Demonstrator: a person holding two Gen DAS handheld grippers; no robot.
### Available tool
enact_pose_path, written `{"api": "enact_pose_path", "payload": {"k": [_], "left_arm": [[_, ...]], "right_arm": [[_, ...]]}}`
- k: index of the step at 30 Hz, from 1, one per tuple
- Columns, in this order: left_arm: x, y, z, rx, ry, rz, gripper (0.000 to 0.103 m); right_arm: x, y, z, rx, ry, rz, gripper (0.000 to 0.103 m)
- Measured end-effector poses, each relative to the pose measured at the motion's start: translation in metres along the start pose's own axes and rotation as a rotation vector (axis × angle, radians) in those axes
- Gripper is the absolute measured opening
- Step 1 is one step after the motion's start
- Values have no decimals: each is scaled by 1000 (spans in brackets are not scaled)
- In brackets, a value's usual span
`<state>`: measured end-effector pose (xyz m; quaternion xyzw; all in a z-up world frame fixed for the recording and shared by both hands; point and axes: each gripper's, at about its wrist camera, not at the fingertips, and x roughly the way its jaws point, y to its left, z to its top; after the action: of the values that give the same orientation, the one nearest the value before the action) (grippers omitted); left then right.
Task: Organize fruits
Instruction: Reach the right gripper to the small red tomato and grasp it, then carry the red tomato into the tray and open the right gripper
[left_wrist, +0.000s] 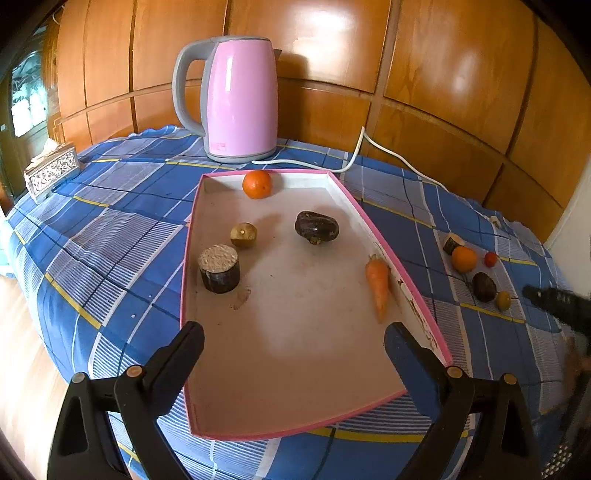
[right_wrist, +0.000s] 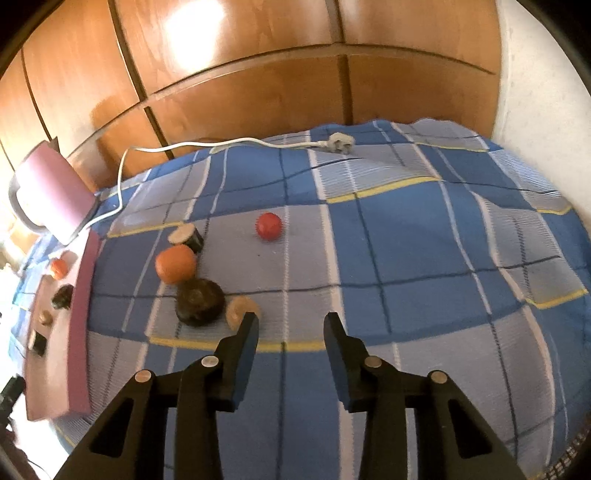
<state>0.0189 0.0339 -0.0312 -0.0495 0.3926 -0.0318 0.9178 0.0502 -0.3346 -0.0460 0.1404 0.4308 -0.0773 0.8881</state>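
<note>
- The left tongs (left_wrist: 293, 341) hang over the near end of the pink-rimmed tray (left_wrist: 373, 218), with the jaws wide apart and nothing between them.
- In the tray lie an orange (left_wrist: 257, 184) against the far wall, a dark round fruit (left_wrist: 316, 226) in the middle, a small yellow-green fruit (left_wrist: 243, 234), a dark cut stump (left_wrist: 219, 268) near the left wall and a carrot (left_wrist: 379, 284) along the right wall. I judge these are already sorted.
- The right tongs (right_wrist: 291, 325) are also apart and empty, low over the checked cloth of the worktop (right_wrist: 406, 258).
- Just left of them, a small pale fruit (right_wrist: 240, 308) touches a dark round fruit (right_wrist: 199, 301); behind it sit a second orange (right_wrist: 175, 264) and a cut piece (right_wrist: 185, 235). A red tomato (right_wrist: 269, 226) lies alone toward the far edge.
- These five seem still to be moved; the pale fruit is nearest, probably the next one.
- A pink kettle (left_wrist: 240, 99) stands at the far edge behind the tray.
</note>
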Motion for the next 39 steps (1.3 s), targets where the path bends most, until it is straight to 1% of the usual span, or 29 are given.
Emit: {"api": "enact_pose_path", "payload": {"k": [2,9,15,18,19,21,24,30,35,39], "left_arm": [[1,0,0,4,1,0,101],[2,3,0,-2,-2,16,101],[6,10,0,-18,10,41,102],[7,14,0,-28,15,51,103],[7,15,0,-30,14,53,103],[7,17,0,-33,12,57,103],[9,20,0,-47,18,57,103],[8,22,-1,-60,17,56,103],[3,27,0,-81,3,57,103],[0,31,1,-98,-1,59,103]], "right_arm": [[6,2,9,4,8,10,37],[36,14,47,5,43,28,37],[70,25,71,-11,78,-2,37],[89,31,77,-42,118,-72,37],[94,31,77,-46,132,-82,36],[103,31,76,-52,149,-83,24],[97,30,76,-66,114,-85,24],[69,34,72,-85,54,-44,24],[43,52,64,-109,23,44,24],[27,83,49,-184,23,135,24]]}}
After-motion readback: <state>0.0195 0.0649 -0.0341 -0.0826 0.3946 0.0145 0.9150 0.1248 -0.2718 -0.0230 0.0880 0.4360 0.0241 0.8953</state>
